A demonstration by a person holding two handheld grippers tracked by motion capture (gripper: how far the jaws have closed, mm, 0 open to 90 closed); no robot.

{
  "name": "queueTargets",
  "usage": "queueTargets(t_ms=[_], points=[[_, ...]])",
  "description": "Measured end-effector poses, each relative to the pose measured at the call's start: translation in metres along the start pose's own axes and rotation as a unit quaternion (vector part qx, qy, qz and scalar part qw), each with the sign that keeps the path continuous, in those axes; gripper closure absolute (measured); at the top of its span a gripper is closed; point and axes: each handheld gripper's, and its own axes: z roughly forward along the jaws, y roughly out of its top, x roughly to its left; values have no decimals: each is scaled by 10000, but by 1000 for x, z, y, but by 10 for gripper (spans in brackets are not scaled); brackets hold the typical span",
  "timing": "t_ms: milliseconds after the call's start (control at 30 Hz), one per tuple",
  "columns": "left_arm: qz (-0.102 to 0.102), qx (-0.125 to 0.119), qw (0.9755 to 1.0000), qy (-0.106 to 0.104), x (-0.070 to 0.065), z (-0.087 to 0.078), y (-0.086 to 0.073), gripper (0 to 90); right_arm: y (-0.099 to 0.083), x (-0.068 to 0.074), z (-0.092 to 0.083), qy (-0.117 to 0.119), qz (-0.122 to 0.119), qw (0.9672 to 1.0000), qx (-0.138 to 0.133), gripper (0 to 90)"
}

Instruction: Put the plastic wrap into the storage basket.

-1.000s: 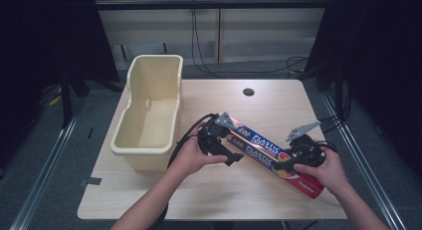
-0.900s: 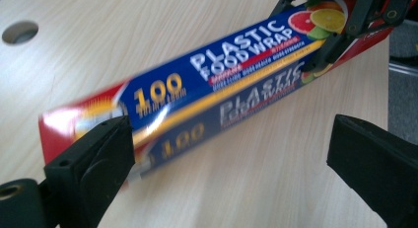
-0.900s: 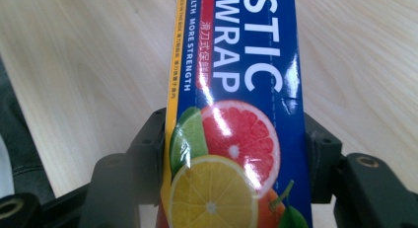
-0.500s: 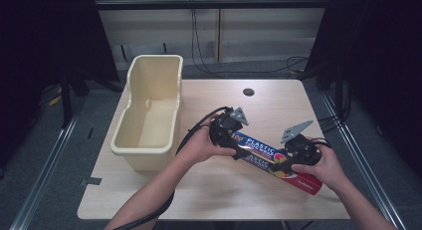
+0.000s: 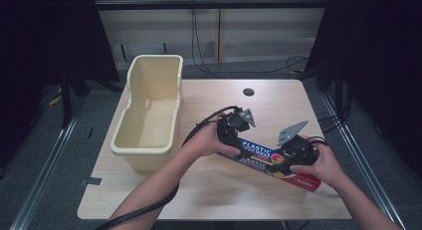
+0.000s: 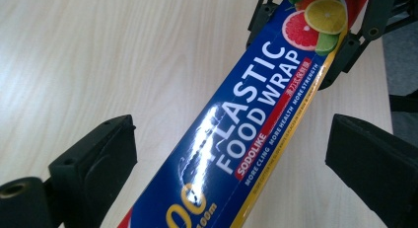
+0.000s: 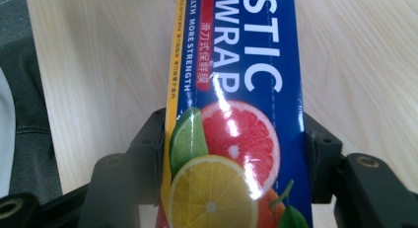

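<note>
A long blue box of plastic food wrap (image 5: 259, 151) with a red end lies slanted across the table's near right part. My right gripper (image 5: 284, 159) is shut on it at the fruit picture; in the right gripper view its pads (image 7: 320, 144) press both long sides of the box (image 7: 236, 80). My left gripper (image 5: 242, 146) straddles the box's left part with its jaws open. In the left gripper view the box (image 6: 246, 119) runs up between the jaws with bare table on both sides, and the right gripper's fingers (image 6: 356, 40) clamp its far end.
A cream plastic bin (image 5: 144, 149) with nothing in it stands at the table's left edge, close to the left forearm. A dark round hole (image 5: 248, 92) marks the wooden table (image 5: 278, 105) at the back. Black cables trail from both grippers.
The left hand has slid its gripper to the right along the box, closer to the right gripper. The right hand and the box have stayed in place.
</note>
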Motion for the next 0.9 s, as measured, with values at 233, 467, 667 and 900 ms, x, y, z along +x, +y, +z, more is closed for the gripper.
queueTargets(t_ms=[233,467,667,900], points=[[119,180,9997,-120,0,10,7,82,0,1,-2,19,-103,9999,-2,419],[228,298,9988,-313,1,16,9,96,0,0,-6,21,-288,9996,38,418],[350,436,9978,-346,-1,22,13,108,1,-1,-9,33,-428,9991,-14,418],[442,600,9959,-517,-3,28,15,130,2,1,-10,73,-491,9988,47,418]])
